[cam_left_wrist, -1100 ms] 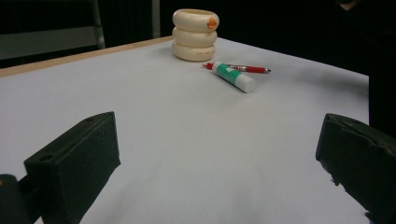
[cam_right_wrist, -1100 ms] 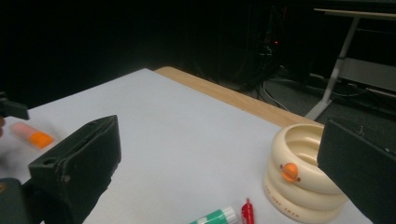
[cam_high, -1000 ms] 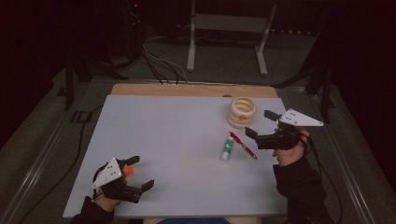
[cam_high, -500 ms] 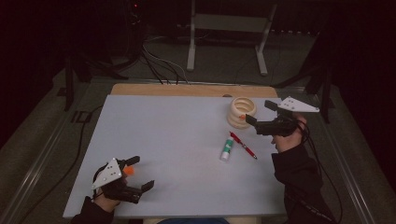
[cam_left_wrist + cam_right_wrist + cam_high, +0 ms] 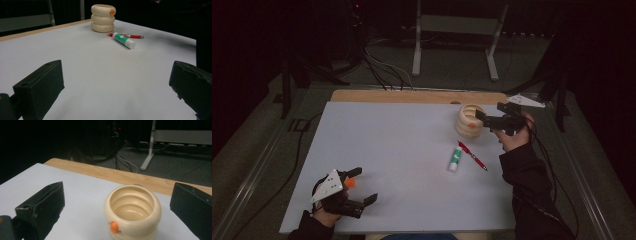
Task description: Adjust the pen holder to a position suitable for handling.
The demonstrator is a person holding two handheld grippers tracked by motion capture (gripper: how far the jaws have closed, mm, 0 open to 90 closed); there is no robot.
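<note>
A cream ribbed cup with an orange spot stands upright at the table's far right. My right gripper hovers open just right of it and a little above; in the right gripper view the cup sits empty between and below the spread jaws of the right gripper. A green-and-white glue stick and a red pen lie in front of the cup, also seen as glue stick and pen. My left gripper rests open near the front left edge, holding nothing.
A white sheet covers the table, with a wooden strip along the far edge. Beyond the table are floor cables and a metal stand. The person's right sleeve lies over the table's right side.
My right gripper has moved away from the pen, forward and up to the cup's right side. The left gripper has not moved.
</note>
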